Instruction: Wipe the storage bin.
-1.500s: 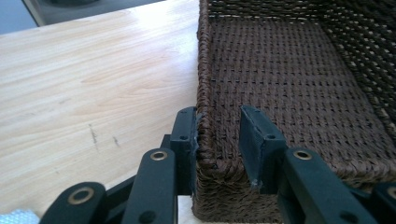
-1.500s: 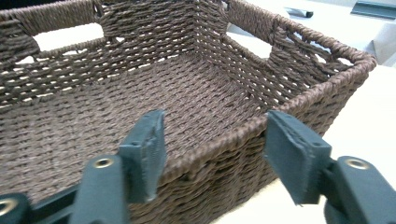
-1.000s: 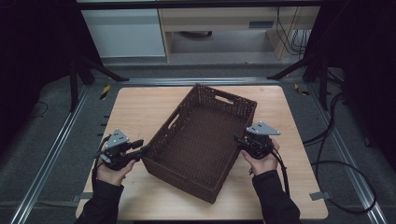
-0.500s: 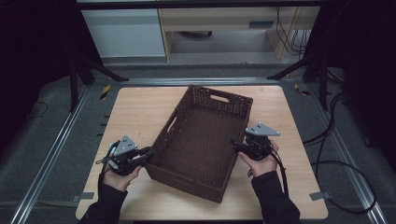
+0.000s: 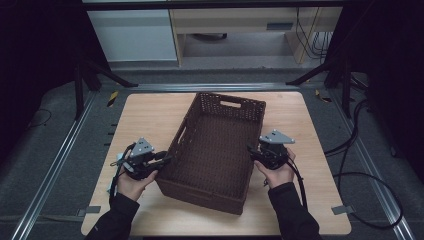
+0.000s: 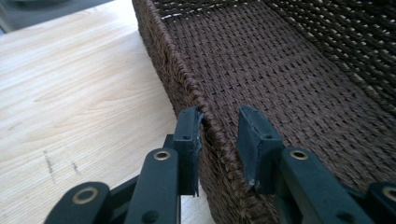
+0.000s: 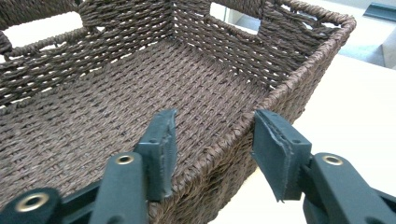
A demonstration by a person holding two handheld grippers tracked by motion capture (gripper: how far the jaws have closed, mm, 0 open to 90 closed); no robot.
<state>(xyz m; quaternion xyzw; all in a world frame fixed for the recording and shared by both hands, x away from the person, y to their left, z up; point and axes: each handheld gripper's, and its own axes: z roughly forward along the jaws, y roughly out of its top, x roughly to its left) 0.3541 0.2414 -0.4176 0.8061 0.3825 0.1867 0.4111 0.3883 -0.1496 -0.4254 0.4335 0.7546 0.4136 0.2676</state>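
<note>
An empty dark brown woven basket (image 5: 215,145) lies at a slight angle on the wooden table (image 5: 145,115). My left gripper (image 5: 165,159) is at its left long wall, near the front. In the left gripper view, the left gripper (image 6: 219,126) straddles that wall's rim (image 6: 187,88); one pad touches the weave and the other stands off it, the jaws having just been opening. My right gripper (image 5: 251,151) is at the right long wall. In the right gripper view, the right gripper (image 7: 217,130) has that wall (image 7: 280,98) between its pads with gaps on both sides, the jaws having just been closing.
Metal rails (image 5: 60,165) frame the table on a dark floor. Cables (image 5: 360,175) trail over the floor at the right. A pale cabinet (image 5: 135,35) and a wooden shelf unit (image 5: 235,30) stand beyond the far edge. Bare wood lies to the left and right of the basket.
My left hand has moved right, in toward the basket's left wall. The basket has turned a little, its near end swinging right. The right hand has stayed put.
</note>
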